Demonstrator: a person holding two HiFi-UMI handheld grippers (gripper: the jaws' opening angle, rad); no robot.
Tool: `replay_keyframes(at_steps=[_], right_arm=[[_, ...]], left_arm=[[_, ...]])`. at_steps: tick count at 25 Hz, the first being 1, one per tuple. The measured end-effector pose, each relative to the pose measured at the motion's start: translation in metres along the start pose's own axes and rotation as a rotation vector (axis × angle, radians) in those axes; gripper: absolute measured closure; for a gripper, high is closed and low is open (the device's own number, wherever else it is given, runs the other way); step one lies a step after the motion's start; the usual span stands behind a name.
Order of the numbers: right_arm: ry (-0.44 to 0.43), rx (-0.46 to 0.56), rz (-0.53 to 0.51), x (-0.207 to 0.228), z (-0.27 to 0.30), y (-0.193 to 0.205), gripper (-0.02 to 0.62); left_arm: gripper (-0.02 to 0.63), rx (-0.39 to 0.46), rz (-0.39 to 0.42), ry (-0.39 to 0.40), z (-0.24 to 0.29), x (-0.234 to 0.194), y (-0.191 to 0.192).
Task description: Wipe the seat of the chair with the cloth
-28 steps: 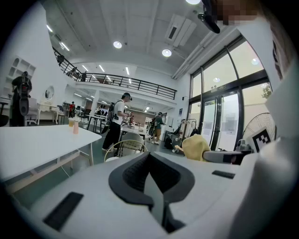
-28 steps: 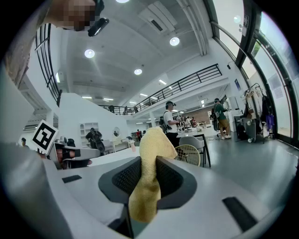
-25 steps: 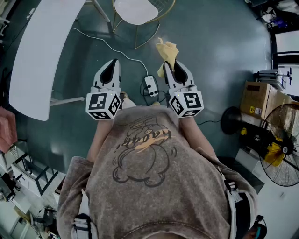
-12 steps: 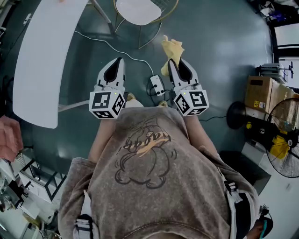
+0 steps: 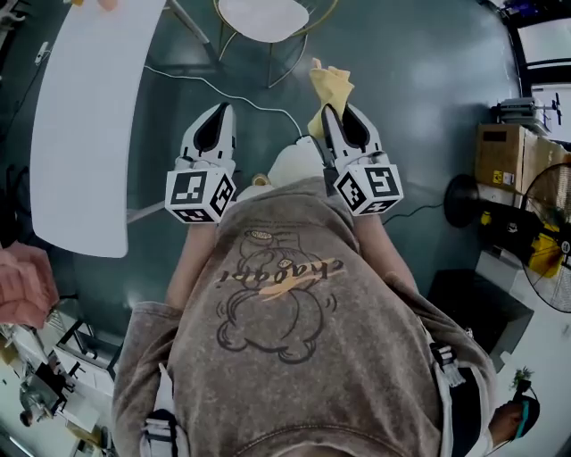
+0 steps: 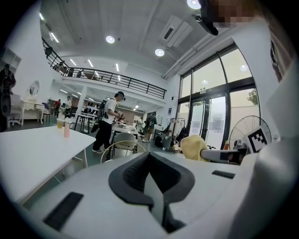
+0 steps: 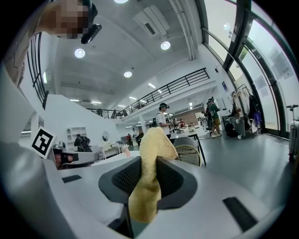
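Note:
The chair [image 5: 261,18] has a white seat on a gold wire frame and stands at the top edge of the head view, ahead of both grippers. A yellow cloth [image 5: 331,87] sticks out forward from my right gripper [image 5: 344,121], whose jaws are shut on it. In the right gripper view the cloth [image 7: 150,161] fills the gap of the right gripper [image 7: 148,175], and the chair [image 7: 187,151] shows beyond it. My left gripper [image 5: 218,120] is held level beside the right one, and the left gripper [image 6: 150,173] is shut with nothing in it. The chair [image 6: 122,145] lies ahead in that view too.
A long white table [image 5: 89,116] runs along the left, with a cable [image 5: 223,89] on the floor beside it. At the right stand a cardboard box [image 5: 507,161] and a floor fan [image 5: 553,259] on a black base [image 5: 464,201]. A person [image 6: 108,122] stands far off.
The view has moved forward over the floor: the power strip has slid under my body and the chair sits nearer the top edge. Both grippers keep their pose, cloth still held.

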State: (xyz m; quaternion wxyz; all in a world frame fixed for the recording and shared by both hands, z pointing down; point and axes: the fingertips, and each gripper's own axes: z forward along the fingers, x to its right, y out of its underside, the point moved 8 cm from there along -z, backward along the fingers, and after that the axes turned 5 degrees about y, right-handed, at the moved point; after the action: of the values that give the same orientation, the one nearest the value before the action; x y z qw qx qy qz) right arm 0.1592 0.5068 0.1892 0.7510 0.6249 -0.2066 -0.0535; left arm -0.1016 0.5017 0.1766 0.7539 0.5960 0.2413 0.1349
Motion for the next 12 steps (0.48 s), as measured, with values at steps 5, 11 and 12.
replay_keyframes(at_steps=[5, 11, 12], right_arm=[[0.003, 0.004, -0.017, -0.006, 0.008, -0.006, 0.482], [0.006, -0.002, -0.013, -0.008, 0.030, 0.000, 0.482], [0.003, -0.001, -0.015, -0.008, 0.035, 0.001, 0.482]], left_arm=[[0.597, -0.002, -0.015, 0.010, 0.003, -0.008, -0.003], [0.597, 0.005, -0.006, 0.009, 0.016, -0.029, -0.006], [0.597, 0.007, -0.004, 0.006, 0.019, -0.033, -0.006]])
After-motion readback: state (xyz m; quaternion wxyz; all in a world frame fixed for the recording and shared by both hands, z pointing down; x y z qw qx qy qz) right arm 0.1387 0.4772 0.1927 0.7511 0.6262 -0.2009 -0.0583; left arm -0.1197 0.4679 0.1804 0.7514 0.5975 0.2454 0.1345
